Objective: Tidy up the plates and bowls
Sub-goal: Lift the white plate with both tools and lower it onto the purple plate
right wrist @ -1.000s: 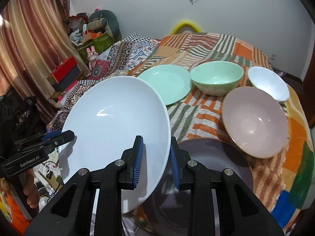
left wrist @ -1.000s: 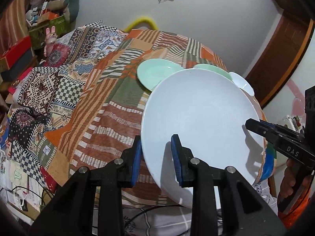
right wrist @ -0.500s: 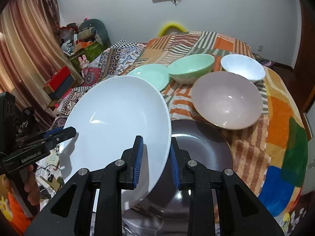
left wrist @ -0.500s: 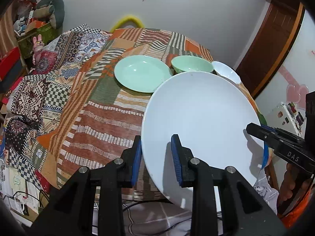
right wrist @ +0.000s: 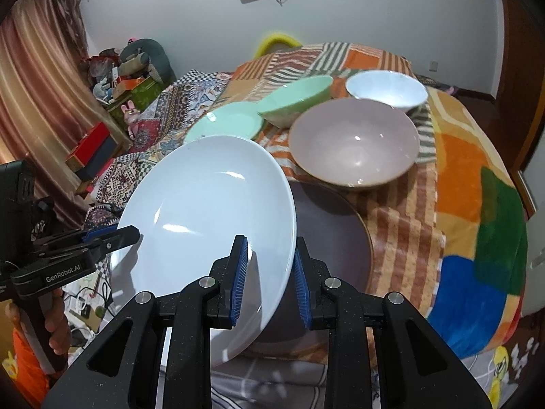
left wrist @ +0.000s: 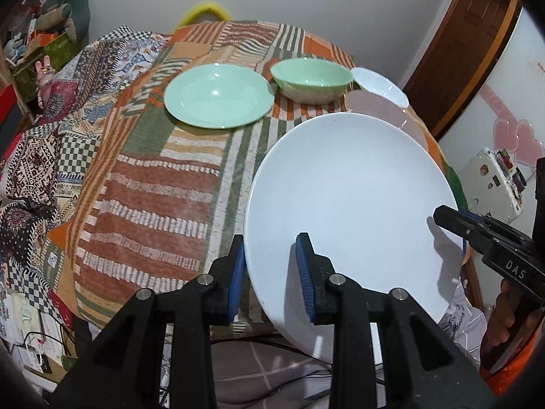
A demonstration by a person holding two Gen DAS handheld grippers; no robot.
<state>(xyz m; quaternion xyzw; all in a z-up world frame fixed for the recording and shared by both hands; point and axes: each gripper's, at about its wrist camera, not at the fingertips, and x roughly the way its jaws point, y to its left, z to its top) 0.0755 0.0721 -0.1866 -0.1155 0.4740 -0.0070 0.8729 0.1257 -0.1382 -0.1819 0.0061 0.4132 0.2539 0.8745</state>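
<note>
Left wrist view: both grippers grip one big white plate point(left wrist: 351, 204) by opposite edges, above the near side of the tabletop.

Fingers point(left wrist: 305, 272) of the left gripper point(left wrist: 270, 274) are nearly closed on the plate's near-left rim, one blue pad on each face; the right gripper point(right wrist: 269, 274) pinches the opposite rim the same way, and each shows at the edge of the other's view. The plate is tilted, lifted off the patchwork cloth point(left wrist: 153, 197) covering the tabletop, partly over a dark plate point(right wrist: 333, 238) lying near the right gripper. Farther off sit a pink bowl point(right wrist: 354, 143), a white bowl point(right wrist: 386, 88), a green bowl point(left wrist: 311, 80) and, left of it, a green plate point(left wrist: 218, 95).
</note>
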